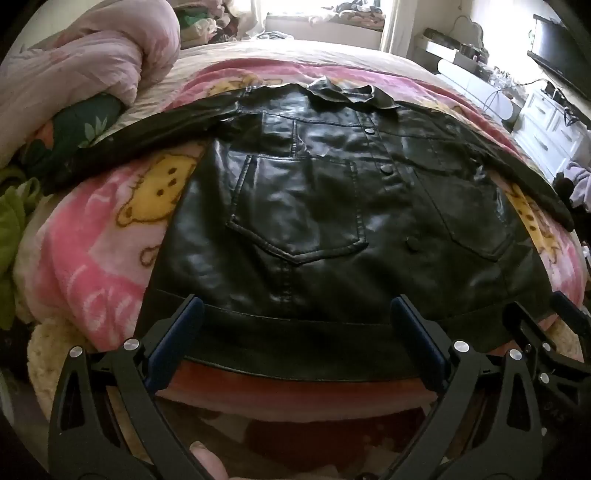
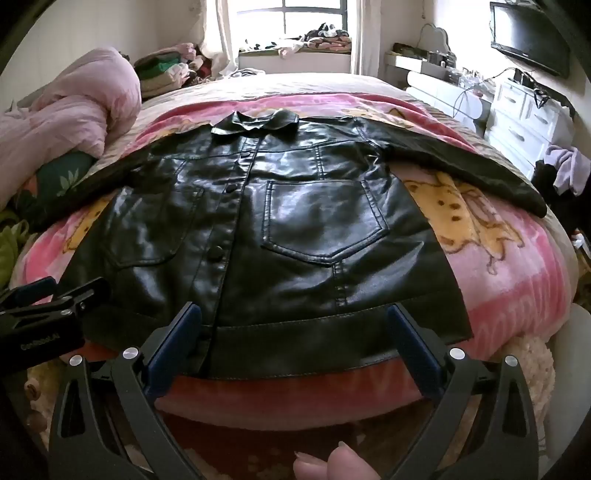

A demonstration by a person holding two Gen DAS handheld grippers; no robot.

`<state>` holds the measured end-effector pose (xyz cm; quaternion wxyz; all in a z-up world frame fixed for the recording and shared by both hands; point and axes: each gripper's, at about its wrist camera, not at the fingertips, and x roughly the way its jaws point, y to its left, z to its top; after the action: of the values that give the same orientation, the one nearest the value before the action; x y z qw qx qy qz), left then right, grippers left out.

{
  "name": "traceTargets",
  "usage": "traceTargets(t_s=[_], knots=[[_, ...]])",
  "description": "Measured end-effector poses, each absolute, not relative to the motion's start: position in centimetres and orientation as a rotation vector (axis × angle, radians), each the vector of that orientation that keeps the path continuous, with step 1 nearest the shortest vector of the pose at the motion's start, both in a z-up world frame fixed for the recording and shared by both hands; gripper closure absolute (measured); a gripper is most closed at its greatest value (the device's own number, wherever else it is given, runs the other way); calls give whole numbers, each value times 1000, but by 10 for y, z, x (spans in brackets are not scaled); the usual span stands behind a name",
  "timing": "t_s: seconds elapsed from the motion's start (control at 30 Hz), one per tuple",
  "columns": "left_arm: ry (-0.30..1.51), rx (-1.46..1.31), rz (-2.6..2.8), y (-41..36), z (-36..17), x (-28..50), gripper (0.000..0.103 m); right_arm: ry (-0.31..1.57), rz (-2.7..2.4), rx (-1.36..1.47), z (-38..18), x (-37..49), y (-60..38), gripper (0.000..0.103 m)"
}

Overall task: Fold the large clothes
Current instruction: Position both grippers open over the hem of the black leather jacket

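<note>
A black leather jacket [image 1: 314, 206] lies flat, front up and buttoned, on a pink cartoon blanket [image 1: 103, 258], collar at the far end, sleeves spread to both sides. It also shows in the right wrist view [image 2: 280, 236]. My left gripper [image 1: 295, 314] is open, its blue-padded fingers over the jacket's bottom hem, left of centre. My right gripper [image 2: 295, 317] is open over the hem's right half. The right gripper shows at the left wrist view's right edge [image 1: 546, 314]. The left gripper shows at the right wrist view's left edge [image 2: 55, 291].
A rolled pink duvet [image 2: 74, 107] lies at the bed's left. Piled clothes [image 2: 166, 70] sit near the window. White drawers [image 2: 524, 114] and a wall TV [image 2: 532, 33] stand right. A green cloth [image 1: 11, 236] is at the left edge.
</note>
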<state>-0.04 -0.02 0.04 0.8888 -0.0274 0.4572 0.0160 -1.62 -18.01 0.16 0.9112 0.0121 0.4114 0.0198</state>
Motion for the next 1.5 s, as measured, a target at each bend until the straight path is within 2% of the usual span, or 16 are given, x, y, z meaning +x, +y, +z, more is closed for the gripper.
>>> traceTargets(t_s=[1.5], knots=[[939, -50, 37, 6, 10, 3, 8, 840, 50, 19, 9, -17, -175, 4]])
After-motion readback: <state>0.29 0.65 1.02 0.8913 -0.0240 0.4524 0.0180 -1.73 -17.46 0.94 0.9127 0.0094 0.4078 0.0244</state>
